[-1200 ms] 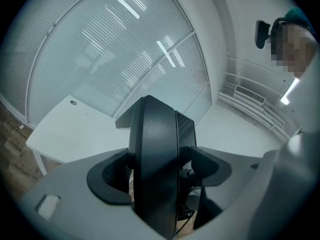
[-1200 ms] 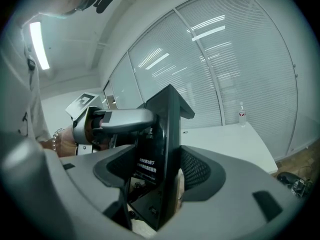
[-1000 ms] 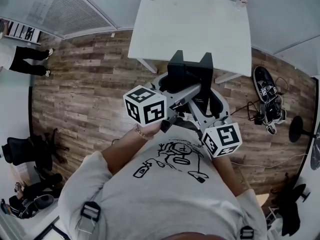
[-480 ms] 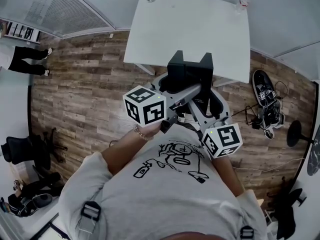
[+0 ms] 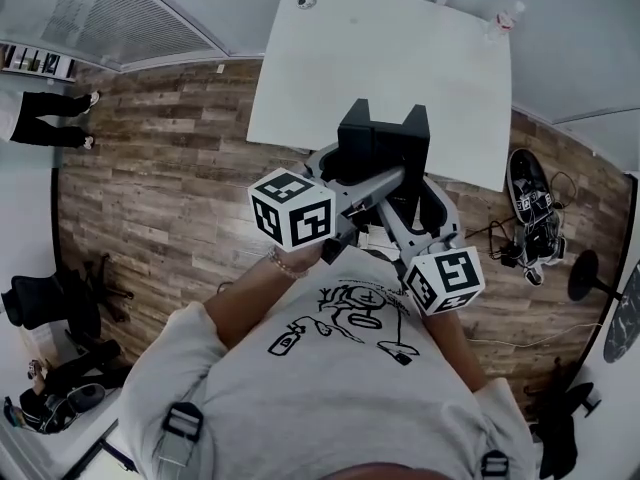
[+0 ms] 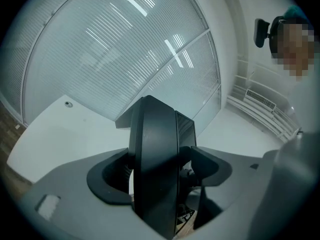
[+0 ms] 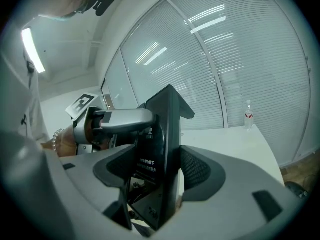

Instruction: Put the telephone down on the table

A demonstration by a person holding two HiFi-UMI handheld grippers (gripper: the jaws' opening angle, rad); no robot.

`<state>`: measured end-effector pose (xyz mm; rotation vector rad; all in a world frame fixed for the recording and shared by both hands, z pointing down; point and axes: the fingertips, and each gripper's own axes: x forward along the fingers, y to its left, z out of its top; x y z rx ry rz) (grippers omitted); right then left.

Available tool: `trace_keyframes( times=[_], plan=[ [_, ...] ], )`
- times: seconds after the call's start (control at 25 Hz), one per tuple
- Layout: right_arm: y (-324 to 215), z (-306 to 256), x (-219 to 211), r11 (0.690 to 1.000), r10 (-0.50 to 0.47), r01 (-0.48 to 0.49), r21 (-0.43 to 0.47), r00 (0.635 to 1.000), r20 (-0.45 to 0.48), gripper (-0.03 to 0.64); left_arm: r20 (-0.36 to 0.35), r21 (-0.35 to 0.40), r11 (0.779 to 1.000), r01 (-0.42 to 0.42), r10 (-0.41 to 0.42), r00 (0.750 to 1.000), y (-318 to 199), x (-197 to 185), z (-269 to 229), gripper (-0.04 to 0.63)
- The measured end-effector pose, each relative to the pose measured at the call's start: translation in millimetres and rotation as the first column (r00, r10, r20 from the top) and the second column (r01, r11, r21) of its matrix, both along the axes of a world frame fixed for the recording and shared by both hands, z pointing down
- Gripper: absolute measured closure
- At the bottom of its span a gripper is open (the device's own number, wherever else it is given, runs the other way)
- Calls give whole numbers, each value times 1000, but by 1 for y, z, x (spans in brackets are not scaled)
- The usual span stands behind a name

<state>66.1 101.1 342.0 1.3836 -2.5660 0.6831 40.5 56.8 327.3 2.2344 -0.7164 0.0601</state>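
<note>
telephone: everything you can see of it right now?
The telephone is a black, matte, plastic-looking slab with a notched upper end and small white print on one face. It stands upright, clamped from both sides by the left gripper and right gripper. It is held in the air by the white table's near edge, not resting on it.

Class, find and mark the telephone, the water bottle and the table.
telephone [image 5: 383, 150]: head view, its black upper body.
water bottle [image 7: 248, 115]: right gripper view, its label.
table [image 5: 370, 58]: head view, bare top.

1 water bottle [image 7: 248, 115] stands near blinds [image 7: 250, 49]; a black chair [image 5: 55, 303] and cables [image 5: 530, 243] occupy the wood floor [image 5: 160, 198].
</note>
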Motion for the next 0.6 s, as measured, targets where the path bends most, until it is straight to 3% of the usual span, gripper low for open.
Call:
trace_keyframes(
  times=[0.6],
  plan=[
    [-165,15,-28,998,-2,1,-59,1000,-18,345,-2,-27,999,-25,25,1000,-166,-27,15,235]
  ],
)
